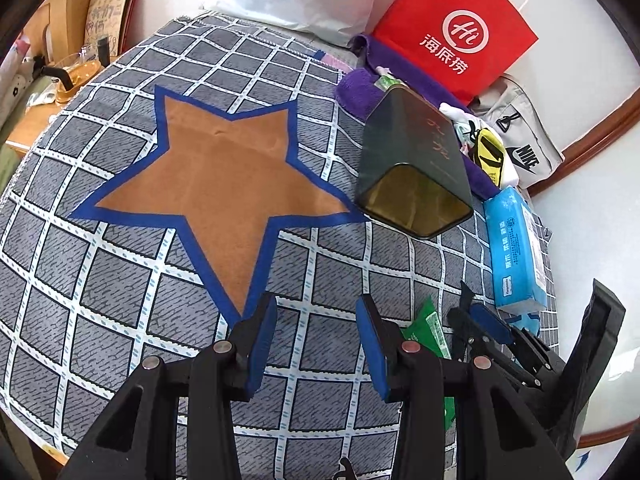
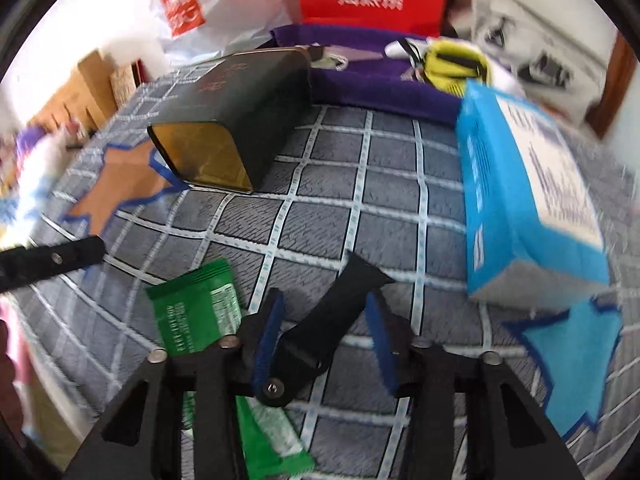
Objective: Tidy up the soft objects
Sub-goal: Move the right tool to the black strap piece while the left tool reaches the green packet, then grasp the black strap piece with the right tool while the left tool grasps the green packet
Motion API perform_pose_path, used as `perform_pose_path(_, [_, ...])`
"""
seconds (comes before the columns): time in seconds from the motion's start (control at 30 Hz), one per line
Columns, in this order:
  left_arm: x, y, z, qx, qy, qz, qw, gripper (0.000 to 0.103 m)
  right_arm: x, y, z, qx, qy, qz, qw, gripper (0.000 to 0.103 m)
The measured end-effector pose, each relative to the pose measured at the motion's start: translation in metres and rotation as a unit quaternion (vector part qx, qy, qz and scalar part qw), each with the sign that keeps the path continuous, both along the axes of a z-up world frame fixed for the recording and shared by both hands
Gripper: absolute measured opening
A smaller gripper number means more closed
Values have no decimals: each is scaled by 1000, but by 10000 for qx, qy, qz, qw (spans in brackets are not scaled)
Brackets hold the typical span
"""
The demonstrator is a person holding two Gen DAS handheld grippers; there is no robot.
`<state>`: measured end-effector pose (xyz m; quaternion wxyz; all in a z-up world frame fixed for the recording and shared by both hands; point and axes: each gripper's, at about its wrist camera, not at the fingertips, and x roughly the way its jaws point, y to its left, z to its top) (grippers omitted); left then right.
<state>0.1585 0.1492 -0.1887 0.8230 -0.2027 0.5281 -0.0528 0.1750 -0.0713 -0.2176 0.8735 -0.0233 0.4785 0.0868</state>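
- Plainly, the thing in hand is the flat black strap with a metal rivet at its near end (image 2: 340, 292). It lies on the grey checked bedspread (image 2: 320, 216) at 6 o'clock in the right wrist view, slanting toward 1 o'clock.
- The right gripper (image 2: 324, 300) straddles it with jaws parted. One blue pad (image 2: 270, 332) seems to touch the strap's edge, while the other pad (image 2: 380, 336) stands clear. So it is not clamped yet.
- The left gripper (image 1: 316, 304) hovers agape over the bedspread with nothing between its pads.
- I judge the strap light, limp and thin. It would flop if pinched at its tip, so take it across the width near the riveted end.
- The crinkly green foil packet (image 2: 196, 304) at 8 o'clock looks slick and light.
- The blue soft-pack of tissues (image 2: 520, 200) at 3 o'clock would squash, so it should be gripped across its narrow side.
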Motion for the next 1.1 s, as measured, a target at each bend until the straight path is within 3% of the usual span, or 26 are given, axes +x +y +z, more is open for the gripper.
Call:
perform_pose_path(0.07, [1,-1,-1,-1,20,9,10000,39,1,2,0,-31,-102,151,9998,23])
perform_pose_path(0.3, [1,-10,3,63,-2,-59,10000,39,-19,-22,7,68,-122,520,9986,10])
perform_pose_path(0.53, [2,-30,0,137,83,-228,9996,39,-45,-59,4,198,134,510,9984,10])
perform_pose_path(0.73, [-4,-41,1,275,149,-278,9991,39,-49,-71,-3,408,111,502,9978,18])
perform_pose_path(0.87, [-7,-44,4,372,155,-242,9989,39,-48,-70,-4,723,55,735,9947,43])
perform_pose_path(0.93, [-8,-46,5,396,152,-239,9988,39,-51,-63,-6,528,-133,866,9948,41])
perform_pose_path(0.97, [-8,-47,6,416,153,-242,9987,39,-54,-60,-6,265,-289,880,9953,28])
perform_pose_path(1.0, [-8,-49,6,441,155,-252,9986,39,-54,-60,-7,113,-361,867,9955,21])
perform_pose_path(1.1, [-9,-54,6,482,197,-300,9982,39,-54,-69,-7,335,-319,888,9950,21])
